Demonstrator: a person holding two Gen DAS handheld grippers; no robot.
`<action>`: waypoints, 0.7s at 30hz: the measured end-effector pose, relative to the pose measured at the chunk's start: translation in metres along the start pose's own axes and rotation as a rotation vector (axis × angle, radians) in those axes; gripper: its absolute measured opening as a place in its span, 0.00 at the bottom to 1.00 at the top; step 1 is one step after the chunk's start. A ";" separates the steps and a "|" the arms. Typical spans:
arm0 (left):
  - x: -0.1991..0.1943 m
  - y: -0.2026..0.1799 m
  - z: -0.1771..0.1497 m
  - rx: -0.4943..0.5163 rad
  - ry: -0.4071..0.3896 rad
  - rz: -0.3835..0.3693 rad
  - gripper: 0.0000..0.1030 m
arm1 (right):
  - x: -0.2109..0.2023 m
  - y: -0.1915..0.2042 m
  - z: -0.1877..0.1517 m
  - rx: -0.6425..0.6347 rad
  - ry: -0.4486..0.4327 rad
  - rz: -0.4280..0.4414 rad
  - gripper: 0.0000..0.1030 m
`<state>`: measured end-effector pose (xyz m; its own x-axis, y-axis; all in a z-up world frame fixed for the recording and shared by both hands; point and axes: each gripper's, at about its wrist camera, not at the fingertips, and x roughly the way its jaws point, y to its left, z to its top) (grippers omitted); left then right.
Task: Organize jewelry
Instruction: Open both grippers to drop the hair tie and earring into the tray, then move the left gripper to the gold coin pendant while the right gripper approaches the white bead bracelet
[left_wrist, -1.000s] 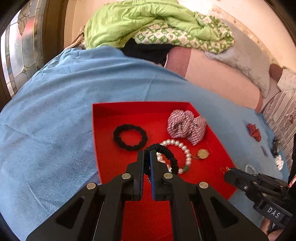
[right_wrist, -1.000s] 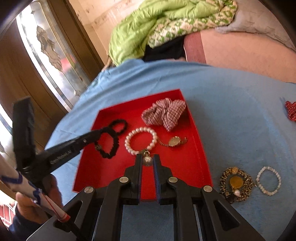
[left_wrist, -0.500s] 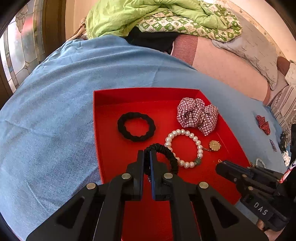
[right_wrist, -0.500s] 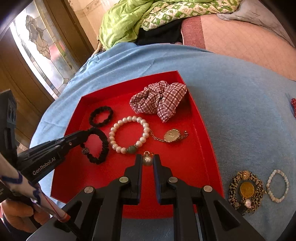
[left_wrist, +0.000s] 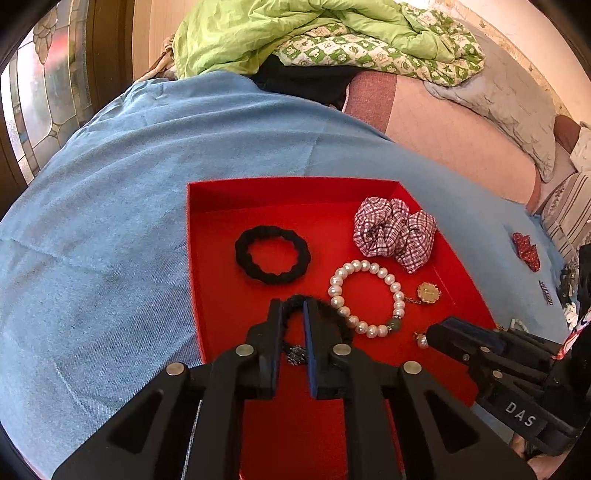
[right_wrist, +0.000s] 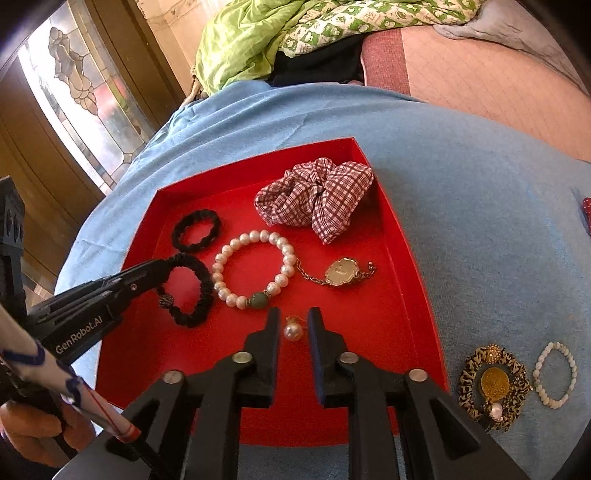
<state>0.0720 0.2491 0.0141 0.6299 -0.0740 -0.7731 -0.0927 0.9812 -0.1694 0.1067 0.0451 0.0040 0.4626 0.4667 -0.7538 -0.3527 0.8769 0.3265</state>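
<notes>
A red tray (left_wrist: 221, 295) (right_wrist: 406, 258) lies on a blue cloth. In it are a black hair tie (left_wrist: 272, 254) (right_wrist: 196, 230), a pearl bracelet (left_wrist: 367, 297) (right_wrist: 255, 269), a checked scrunchie (left_wrist: 393, 232) (right_wrist: 317, 199) and a gold pendant (left_wrist: 428, 292) (right_wrist: 341, 272). My left gripper (left_wrist: 292, 304) (right_wrist: 168, 266) is open a little around a black beaded hair tie (left_wrist: 332, 317) (right_wrist: 192, 291) that rests in the tray. My right gripper (right_wrist: 291, 314) (left_wrist: 430, 334) is open over the tray, with a pearl earring (right_wrist: 293, 330) lying between its jaws.
On the cloth right of the tray lie a leopard-print piece with a gold disc (right_wrist: 493, 386) and a small white bead bracelet (right_wrist: 556, 374). A red bow (left_wrist: 526, 248) lies further right. Green bedding (left_wrist: 295, 33) is piled at the back. A stained-glass door (right_wrist: 85, 99) stands left.
Both grippers lowered into the tray and opened. The left let go of the black beaded hair tie; the right let go of the pearl earring.
</notes>
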 end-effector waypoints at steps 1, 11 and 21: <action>-0.001 0.000 0.000 -0.001 -0.005 -0.001 0.11 | -0.002 0.000 0.001 0.001 -0.007 -0.001 0.28; -0.021 -0.013 0.004 0.005 -0.095 -0.045 0.11 | -0.054 -0.017 0.014 0.046 -0.119 0.020 0.28; -0.024 -0.059 -0.001 0.092 -0.107 -0.066 0.11 | -0.119 -0.111 -0.013 0.169 -0.147 -0.056 0.28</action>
<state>0.0612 0.1930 0.0419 0.7117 -0.1238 -0.6915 0.0191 0.9874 -0.1571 0.0805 -0.1094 0.0497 0.5957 0.4175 -0.6862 -0.1876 0.9030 0.3866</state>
